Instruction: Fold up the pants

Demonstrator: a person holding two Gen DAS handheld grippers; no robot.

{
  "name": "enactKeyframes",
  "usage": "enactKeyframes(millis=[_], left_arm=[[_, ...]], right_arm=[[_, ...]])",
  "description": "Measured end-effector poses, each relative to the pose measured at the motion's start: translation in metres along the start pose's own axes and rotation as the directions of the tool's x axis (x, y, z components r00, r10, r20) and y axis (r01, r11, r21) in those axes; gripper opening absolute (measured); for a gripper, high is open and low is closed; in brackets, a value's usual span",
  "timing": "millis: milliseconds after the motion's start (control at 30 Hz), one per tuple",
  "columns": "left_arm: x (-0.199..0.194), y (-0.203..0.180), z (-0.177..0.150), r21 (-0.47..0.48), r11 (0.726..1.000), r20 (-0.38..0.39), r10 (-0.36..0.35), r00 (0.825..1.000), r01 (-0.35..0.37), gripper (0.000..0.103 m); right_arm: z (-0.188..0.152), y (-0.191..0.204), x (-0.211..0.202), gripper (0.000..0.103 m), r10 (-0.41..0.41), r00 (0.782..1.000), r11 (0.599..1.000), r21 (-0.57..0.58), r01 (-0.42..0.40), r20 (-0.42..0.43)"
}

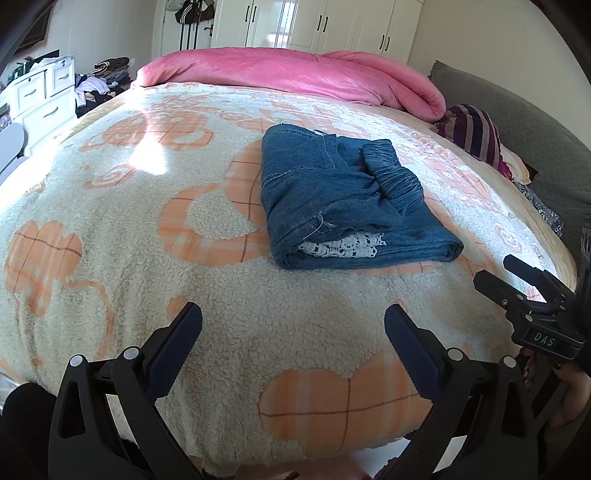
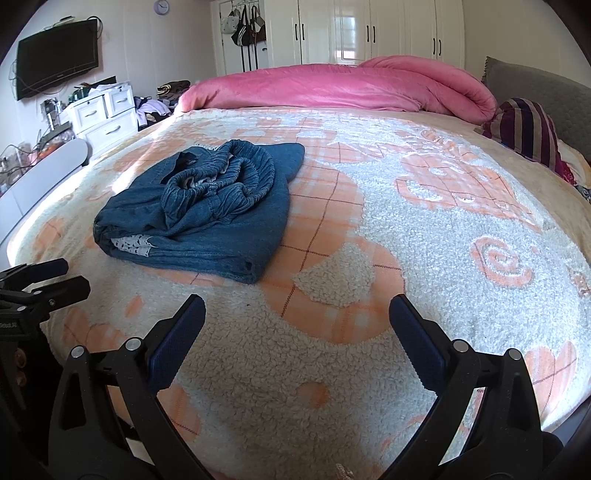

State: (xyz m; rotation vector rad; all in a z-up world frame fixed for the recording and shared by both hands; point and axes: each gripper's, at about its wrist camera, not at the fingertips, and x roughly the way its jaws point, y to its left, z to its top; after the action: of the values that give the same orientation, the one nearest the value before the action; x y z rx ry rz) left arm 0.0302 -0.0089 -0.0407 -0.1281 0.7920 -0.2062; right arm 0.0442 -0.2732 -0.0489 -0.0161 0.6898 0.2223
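- We see the blue denim pants (image 1: 351,199) lying folded in a compact bundle on the fleece blanket (image 1: 147,221), the elastic waistband bunched on top and white lace trim showing at the near edge.
- Our left gripper (image 1: 293,332) hovers short of the pants, jaws spread apart, empty.
- Our right gripper (image 2: 297,325) is likewise wide apart, holding nothing, over the blanket.
- A pink duvet (image 2: 332,85) lies rolled along the far side.

- Bright daylight, interior evenly lit.
- Blown-out sun patch on blanket (image 1: 147,147), far left side.
- Glare on glossy wardrobe doors (image 2: 347,33).
- Strong fisheye bulge; corners vignetted black.
- Centre sharp; edges slightly soft.
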Motion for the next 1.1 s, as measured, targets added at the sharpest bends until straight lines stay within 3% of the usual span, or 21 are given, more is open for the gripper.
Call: enactKeyframes(millis=[1000,1100], left_arm=[[0.0025,0.0031,0.0027,-0.002,0.999,-0.017,-0.032,0.999,0.032,0.099],[0.0038,0.0031,0.0038,0.008,1.000,-0.025,-0.012,1.000,0.012,0.099]], right_arm=[[-0.0027,-0.0007,0.0022,0.094,-0.028,0.999,1.000,0.001,0.028,-0.015],[-0.0026,-0.0008,0.0025,0.094,-0.028,0.999,1.000,0.002,0.028,-0.016]])
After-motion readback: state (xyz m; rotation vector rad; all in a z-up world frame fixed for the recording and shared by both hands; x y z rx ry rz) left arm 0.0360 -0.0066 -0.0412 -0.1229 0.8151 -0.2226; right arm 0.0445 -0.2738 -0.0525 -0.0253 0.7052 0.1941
